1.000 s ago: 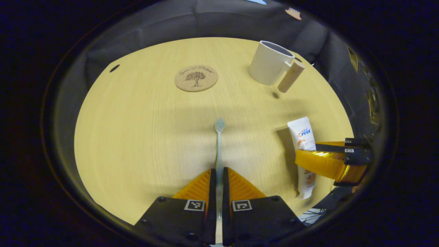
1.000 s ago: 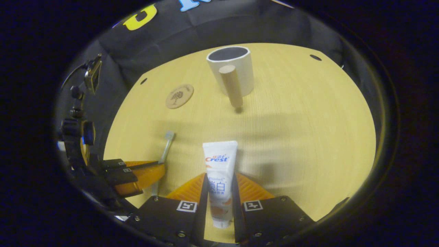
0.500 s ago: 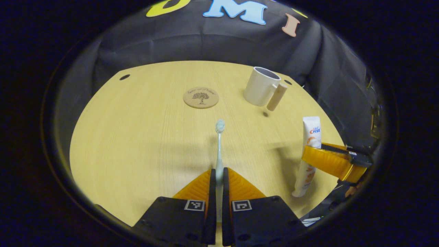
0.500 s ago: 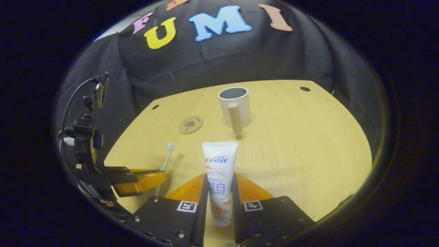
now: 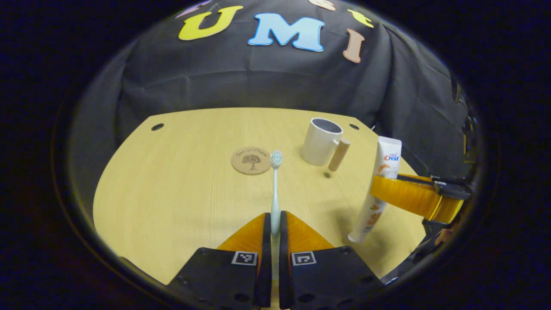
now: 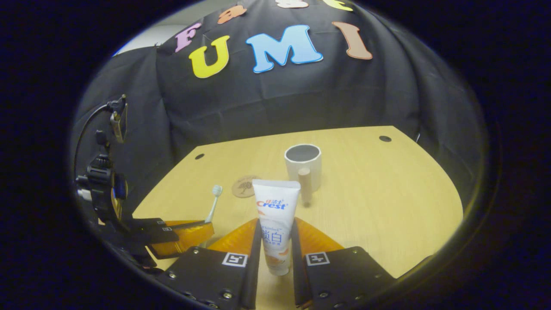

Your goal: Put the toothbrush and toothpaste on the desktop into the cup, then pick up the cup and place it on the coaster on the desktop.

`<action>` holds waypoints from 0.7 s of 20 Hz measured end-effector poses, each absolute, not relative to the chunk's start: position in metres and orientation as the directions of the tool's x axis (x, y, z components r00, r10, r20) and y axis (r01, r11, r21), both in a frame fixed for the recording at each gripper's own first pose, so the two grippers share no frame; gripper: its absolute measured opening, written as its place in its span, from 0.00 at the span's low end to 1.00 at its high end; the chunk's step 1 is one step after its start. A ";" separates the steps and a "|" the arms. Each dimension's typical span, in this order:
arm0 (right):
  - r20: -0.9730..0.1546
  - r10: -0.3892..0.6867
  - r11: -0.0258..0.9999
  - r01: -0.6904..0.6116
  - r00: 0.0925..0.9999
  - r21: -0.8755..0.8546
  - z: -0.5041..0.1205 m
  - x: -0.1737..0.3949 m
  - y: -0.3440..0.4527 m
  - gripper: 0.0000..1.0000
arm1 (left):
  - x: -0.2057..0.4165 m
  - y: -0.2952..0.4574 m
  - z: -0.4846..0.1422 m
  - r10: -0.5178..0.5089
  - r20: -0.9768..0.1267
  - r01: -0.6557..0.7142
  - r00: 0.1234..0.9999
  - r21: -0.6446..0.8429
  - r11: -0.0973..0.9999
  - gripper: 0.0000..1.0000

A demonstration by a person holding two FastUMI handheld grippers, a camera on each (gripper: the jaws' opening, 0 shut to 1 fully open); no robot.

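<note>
left gripper view low over the desktop (image 5: 172, 189) near edge, facing the booth wall, right gripper view likewise (from farther right), both sharing cup (image 5: 320, 141) (image 6: 303, 165) and coaster (image 5: 251, 160) (image 6: 243, 187) mid-frame

In the left gripper view the lower handle of the toothbrush (image 5: 275, 189) runs down between the jaws and is hidden there. The orange fingers (image 5: 404, 198) of the right gripper cover the middle of the toothpaste (image 5: 379, 185). In the right gripper view the toothpaste tube covers part of the coaster (image 6: 243, 187), whose printed design is too small to make out. The handle hides part of the wall of the cup (image 6: 303, 165). The near edge of the bench (image 6: 387, 206) lies behind the gripper bodies.
</note>
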State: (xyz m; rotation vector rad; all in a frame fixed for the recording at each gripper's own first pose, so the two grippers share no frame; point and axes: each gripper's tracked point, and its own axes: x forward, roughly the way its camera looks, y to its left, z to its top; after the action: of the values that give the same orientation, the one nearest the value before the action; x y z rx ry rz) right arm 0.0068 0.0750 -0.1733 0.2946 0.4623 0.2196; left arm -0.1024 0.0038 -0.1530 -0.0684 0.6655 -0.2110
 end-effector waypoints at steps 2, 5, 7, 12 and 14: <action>-0.373 0.269 0.935 -0.147 0.888 0.324 -0.155 0.021 0.072 0.34 | -0.091 0.005 -0.141 -0.216 -0.578 0.174 0.787 -0.129 0.976 0.15; -0.313 0.261 0.936 -0.160 0.913 0.314 -0.127 0.040 0.067 0.34 | -0.071 0.006 -0.126 -0.213 -0.532 0.178 0.819 -0.118 0.977 0.14; -0.278 0.251 0.938 -0.162 0.927 0.307 -0.115 0.054 0.064 0.34 | -0.060 0.007 -0.117 -0.211 -0.501 0.176 0.839 -0.117 0.977 0.15; -0.196 0.231 0.939 -0.165 0.953 0.301 -0.086 0.086 0.055 0.34 | -0.035 0.006 -0.093 -0.216 -0.415 0.181 0.884 -0.121 0.976 0.15; -0.142 0.213 0.940 -0.163 0.967 0.300 -0.069 0.104 0.049 0.35 | -0.026 0.006 -0.079 -0.218 -0.365 0.185 0.905 -0.121 0.975 0.15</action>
State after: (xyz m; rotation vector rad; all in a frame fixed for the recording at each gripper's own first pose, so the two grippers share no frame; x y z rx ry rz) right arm 0.1038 0.0492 -0.0688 0.2908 0.1744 0.1932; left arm -0.0259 0.0060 -0.0786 -0.0847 0.3861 -0.2083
